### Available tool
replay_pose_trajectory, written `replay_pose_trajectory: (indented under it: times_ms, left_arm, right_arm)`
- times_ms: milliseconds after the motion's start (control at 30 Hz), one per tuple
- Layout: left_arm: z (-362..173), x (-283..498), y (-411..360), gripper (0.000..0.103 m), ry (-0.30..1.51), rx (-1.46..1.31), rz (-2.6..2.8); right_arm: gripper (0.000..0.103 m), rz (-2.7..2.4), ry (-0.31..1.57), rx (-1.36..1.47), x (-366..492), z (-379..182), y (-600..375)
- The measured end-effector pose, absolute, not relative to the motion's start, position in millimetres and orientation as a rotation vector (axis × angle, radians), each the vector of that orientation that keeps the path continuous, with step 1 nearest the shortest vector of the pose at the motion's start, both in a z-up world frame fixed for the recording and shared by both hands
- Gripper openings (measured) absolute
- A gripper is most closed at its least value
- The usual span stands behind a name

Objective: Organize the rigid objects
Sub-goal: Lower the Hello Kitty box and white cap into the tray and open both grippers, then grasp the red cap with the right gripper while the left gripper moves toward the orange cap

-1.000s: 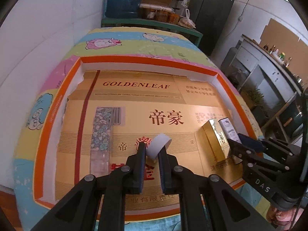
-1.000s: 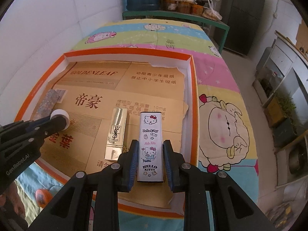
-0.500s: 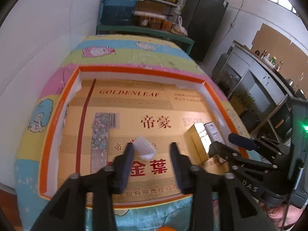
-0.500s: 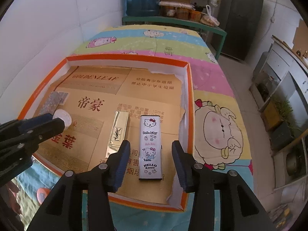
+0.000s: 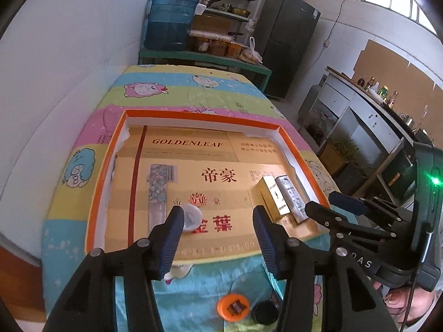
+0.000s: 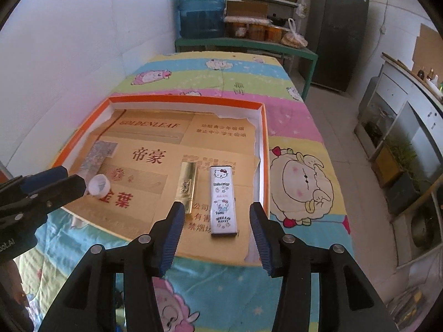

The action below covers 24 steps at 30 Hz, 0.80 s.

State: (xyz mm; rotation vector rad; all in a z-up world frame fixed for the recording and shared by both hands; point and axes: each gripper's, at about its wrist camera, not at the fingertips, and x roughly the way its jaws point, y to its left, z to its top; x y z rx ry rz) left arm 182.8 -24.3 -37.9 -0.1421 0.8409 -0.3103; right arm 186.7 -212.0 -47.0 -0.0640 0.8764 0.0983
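1. Lying flat in the orange-rimmed box (image 6: pixel 264 149), left part of the cardboard liner: white round cap (image 5: pixel 190 217), just off the left gripper (image 5: pixel 218 221); fingers (image 5: pixel 172 229) opening, nothing between them.
2. Centre-right: gold box (image 6: pixel 188 185), and touching its right side the Hello Kitty box (image 6: pixel 223 200).
3. Right gripper (image 6: pixel 216 228) spread apart behind the Hello Kitty box, clear of it.
4. Box sits on a patterned bed sheet (image 6: pixel 299 182).

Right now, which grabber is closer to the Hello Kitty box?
Right. The right gripper is open, with the Hello Kitty box lying just ahead between its fingers, untouched. The left gripper is off to the side by the little white cap.
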Motion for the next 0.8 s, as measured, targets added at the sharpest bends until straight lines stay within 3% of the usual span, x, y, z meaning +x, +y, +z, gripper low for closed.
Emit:
replay_pose_trajectory:
  times_ms: [433,567,800]
  left_arm:
    - [-23,132,-6,0.052,0.82,-0.134,-0.297]
    - [-24,116,0,0.052,0.819,-0.141,-0.287]
    - [-25,89,2,0.052,0.816,-0.141,-0.296]
  right_arm:
    - [0.05,0.142,0.858,-0.052,128,-32,-200]
    - [0.057,0.165,0.865,-0.045,108,-34,-197]
    - [0.057,0.218,0.881,-0.025,69,-40,-190]
